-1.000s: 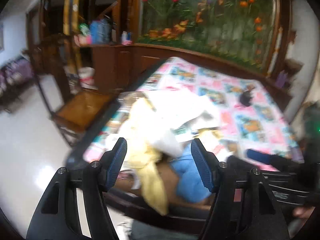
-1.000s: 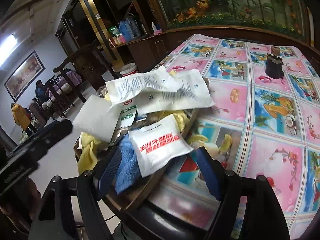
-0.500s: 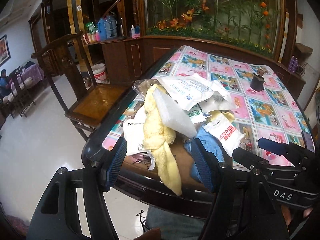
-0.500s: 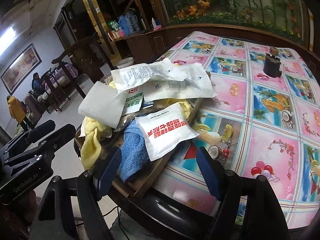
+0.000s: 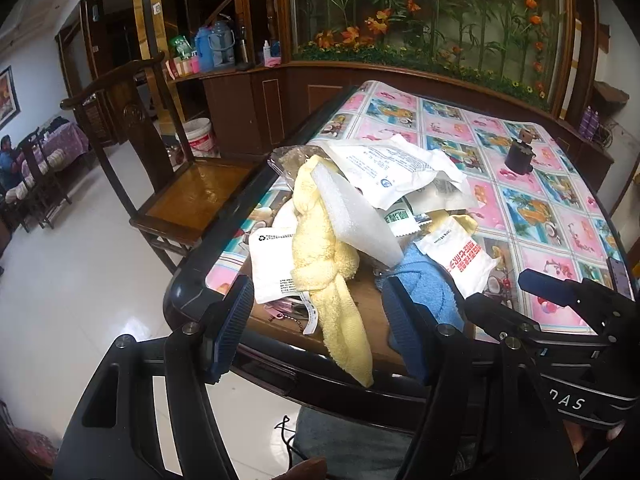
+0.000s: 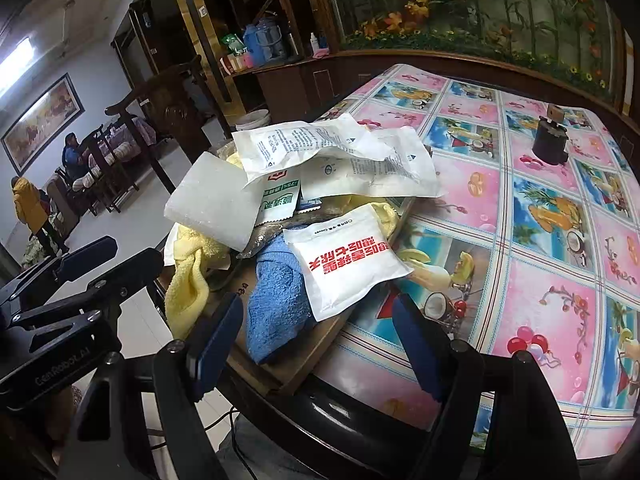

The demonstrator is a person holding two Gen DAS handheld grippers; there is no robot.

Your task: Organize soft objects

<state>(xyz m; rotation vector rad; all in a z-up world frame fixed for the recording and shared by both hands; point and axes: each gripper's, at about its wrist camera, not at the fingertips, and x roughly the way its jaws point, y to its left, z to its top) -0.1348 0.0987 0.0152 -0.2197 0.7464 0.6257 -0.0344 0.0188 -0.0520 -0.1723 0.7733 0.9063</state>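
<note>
A heap of soft things lies on a brown board (image 6: 296, 364) at the table's near corner: a knotted yellow towel (image 5: 320, 256) hanging over the edge, a blue towel (image 6: 276, 300), a white foam block (image 6: 212, 204), a white pouch with red print (image 6: 344, 268), and crumpled white plastic bags (image 6: 340, 156). My left gripper (image 5: 316, 332) is open and empty, hovering just before the yellow towel. My right gripper (image 6: 316, 340) is open and empty, close before the blue towel (image 5: 432, 288) and the red-print pouch (image 5: 460, 256).
The table has a colourful patterned cloth (image 6: 540, 216) and a dark raised rim (image 5: 188, 280). A small black object (image 6: 550, 144) stands at the far side. A wooden chair (image 5: 160, 168) stands to the left. Cabinets and a flower panel are behind.
The left gripper's view has steadied and drawn back slightly from the pile. The right gripper has shifted a little right. Nothing on the table has moved.
</note>
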